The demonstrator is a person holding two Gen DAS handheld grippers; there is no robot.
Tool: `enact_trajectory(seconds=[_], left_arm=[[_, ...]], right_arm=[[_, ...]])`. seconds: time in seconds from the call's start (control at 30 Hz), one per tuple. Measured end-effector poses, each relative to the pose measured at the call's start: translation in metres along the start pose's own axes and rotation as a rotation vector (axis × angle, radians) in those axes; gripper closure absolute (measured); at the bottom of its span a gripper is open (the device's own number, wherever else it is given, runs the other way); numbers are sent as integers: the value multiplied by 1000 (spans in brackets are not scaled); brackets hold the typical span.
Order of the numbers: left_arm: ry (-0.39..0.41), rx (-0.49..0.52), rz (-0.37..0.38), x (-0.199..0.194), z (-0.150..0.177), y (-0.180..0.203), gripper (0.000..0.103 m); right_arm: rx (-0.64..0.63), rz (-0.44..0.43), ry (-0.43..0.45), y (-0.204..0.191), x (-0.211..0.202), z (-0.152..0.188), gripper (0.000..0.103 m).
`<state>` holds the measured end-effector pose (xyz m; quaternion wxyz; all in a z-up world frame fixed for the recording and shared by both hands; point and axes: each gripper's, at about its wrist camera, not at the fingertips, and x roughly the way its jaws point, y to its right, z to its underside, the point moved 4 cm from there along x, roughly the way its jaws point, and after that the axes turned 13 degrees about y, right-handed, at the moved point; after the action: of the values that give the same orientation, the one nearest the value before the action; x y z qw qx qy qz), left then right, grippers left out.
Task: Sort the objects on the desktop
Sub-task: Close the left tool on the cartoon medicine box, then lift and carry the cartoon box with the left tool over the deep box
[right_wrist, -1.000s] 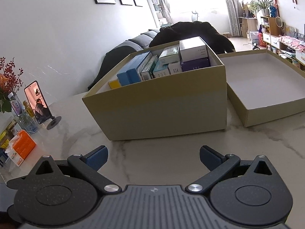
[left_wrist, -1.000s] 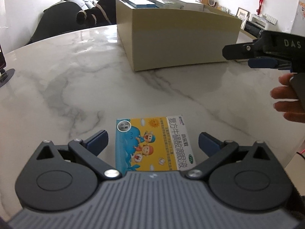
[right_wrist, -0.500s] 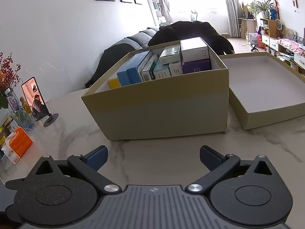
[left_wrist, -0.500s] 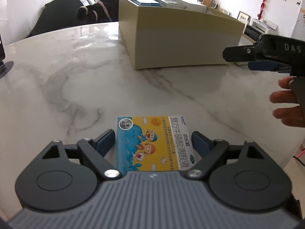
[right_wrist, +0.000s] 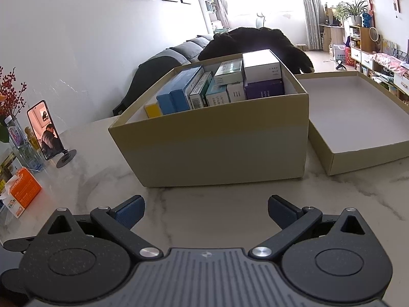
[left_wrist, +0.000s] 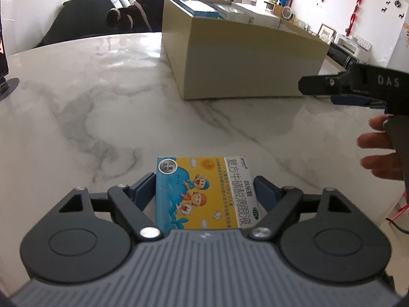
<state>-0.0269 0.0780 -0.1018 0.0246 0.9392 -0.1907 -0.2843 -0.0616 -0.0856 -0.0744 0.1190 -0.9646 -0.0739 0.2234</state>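
Blue pads of the left tool (left_wrist: 205, 188), just narrowed, pinching the eye-drop carton (left_wrist: 204, 193); right tool (right_wrist: 205, 211) spread, empty.

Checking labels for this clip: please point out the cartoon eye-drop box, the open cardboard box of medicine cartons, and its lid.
cartoon eye-drop box (left_wrist: 202, 194), left wrist view, on its printed top face.
open cardboard box (right_wrist: 217, 151), right wrist view, on its front wall.
lid (right_wrist: 368, 158), right wrist view, on its near side wall.
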Motion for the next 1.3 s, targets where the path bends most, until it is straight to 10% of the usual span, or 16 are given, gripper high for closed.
enact_trajectory(seconds=[0.43, 0.83, 1.3], left_arm=[[100, 19, 25, -2, -41, 7, 21], [176, 30, 132, 12, -103, 24, 21], [145, -17, 218, 56, -161, 48, 21]], right_arm=[[41, 52, -25, 20, -1, -11, 0], [111, 271, -130, 47, 7, -18, 0], [145, 247, -233, 60, 15, -28, 0]])
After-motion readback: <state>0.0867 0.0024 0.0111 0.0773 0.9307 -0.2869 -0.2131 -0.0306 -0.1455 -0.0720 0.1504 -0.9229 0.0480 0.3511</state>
